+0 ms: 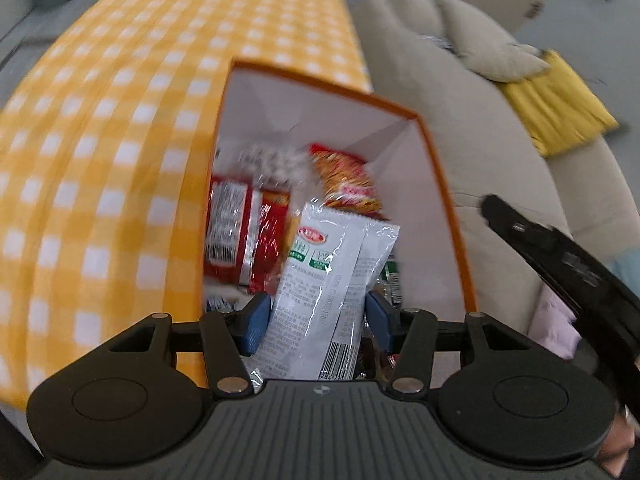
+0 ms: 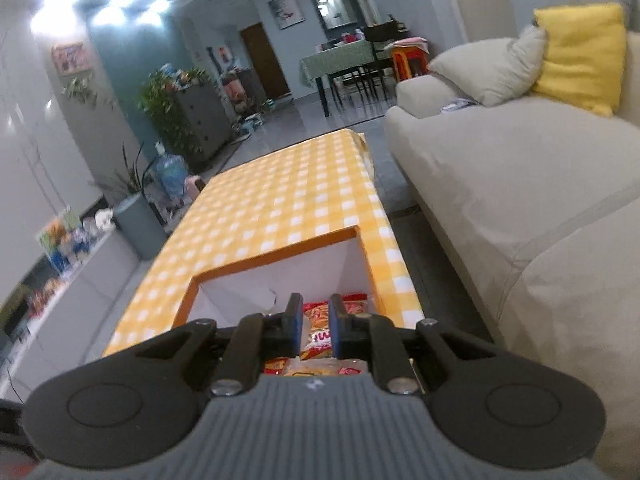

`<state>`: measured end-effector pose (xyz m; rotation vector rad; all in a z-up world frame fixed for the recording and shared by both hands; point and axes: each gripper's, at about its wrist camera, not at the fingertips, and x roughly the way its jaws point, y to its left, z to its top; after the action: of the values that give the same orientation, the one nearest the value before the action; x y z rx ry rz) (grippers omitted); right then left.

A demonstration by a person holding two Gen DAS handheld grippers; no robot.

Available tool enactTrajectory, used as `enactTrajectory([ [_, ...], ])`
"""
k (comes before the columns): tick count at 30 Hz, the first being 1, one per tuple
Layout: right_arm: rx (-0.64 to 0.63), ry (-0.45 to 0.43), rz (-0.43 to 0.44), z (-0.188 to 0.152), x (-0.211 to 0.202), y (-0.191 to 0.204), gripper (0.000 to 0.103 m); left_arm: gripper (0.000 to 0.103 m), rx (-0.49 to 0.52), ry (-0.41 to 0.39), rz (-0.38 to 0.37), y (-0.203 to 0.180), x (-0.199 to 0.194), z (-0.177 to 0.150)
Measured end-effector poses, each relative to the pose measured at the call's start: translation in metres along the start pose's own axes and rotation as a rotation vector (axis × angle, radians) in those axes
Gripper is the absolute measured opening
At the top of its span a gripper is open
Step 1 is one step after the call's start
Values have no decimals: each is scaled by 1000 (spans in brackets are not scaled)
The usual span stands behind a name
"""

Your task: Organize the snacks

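Note:
An orange box with white inner walls point(image 1: 256, 104) stands on the yellow checked table and holds several snack packets. My left gripper point(image 1: 316, 320) is over the box's near end, its blue pads on both sides of a white packet point(image 1: 332, 280) with green labels and a barcode. Red packets point(image 1: 240, 232) and an orange-red packet point(image 1: 348, 184) lie deeper in the box. In the right wrist view, my right gripper point(image 2: 316, 328) hangs over the same box point(image 2: 280, 256) with a narrow gap between its fingers. An orange packet point(image 2: 318, 332) shows through the gap, lower down in the box.
The yellow checked table point(image 2: 280, 196) stretches away beyond the box. A beige sofa point(image 2: 520, 184) with a yellow cushion point(image 2: 580, 56) runs along the right side. My right gripper's black body point(image 1: 560, 264) shows at the right of the left wrist view.

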<state>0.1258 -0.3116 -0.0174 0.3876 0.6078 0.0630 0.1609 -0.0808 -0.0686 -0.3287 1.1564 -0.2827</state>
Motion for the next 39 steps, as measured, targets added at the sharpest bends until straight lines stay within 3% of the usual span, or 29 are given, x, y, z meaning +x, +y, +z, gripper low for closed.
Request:
enactTrajectory([
  [4, 59, -4, 18, 1, 0, -16, 12, 58, 34, -50, 209, -11, 16, -6],
  [7, 94, -9, 21, 1, -6, -25, 13, 58, 68, -50, 234, -18, 22, -10],
  [9, 111, 4, 3, 1, -8, -31, 23, 62, 73, -50, 249, -20, 22, -13],
  [13, 159, 31, -37, -1, -5, -43, 23, 70, 139, -63, 312, -31, 22, -17],
  [16, 180, 31, -48, 0, -7, -48, 25, 74, 167, -66, 322, -39, 13, -21],
  [18, 172, 26, -60, 0, -10, -45, 42, 75, 176, -69, 326, -42, 6, -23],
  [20, 162, 31, -72, -2, -13, -43, 43, 76, 188, -79, 325, -45, -3, -26],
  [22, 157, 49, -83, -3, -17, -40, 51, 78, 185, -103, 316, -48, -16, -28],
  [24, 167, 76, -86, -3, -19, -38, 80, 78, 202, -131, 279, -49, -31, -30],
  [25, 184, 112, -95, -2, -19, -38, 86, 78, 211, -139, 274, -51, -38, -31],
  [28, 188, 200, -162, -2, -20, -29, 88, 79, 226, -158, 270, -54, -58, -36],
  [30, 147, 217, -189, -3, -27, -17, 99, 83, 229, -163, 247, -52, -72, -41],
  [32, 143, 261, -217, -6, -35, -9, 100, 90, 237, -168, 219, -51, -86, -47],
  [35, 138, 361, -250, -13, -47, 3, 100, 90, 235, -182, 233, -51, -101, -57],
  [39, 59, 387, -239, -24, -70, 27, 100, 90, 233, -203, 241, -48, -107, -65],
])
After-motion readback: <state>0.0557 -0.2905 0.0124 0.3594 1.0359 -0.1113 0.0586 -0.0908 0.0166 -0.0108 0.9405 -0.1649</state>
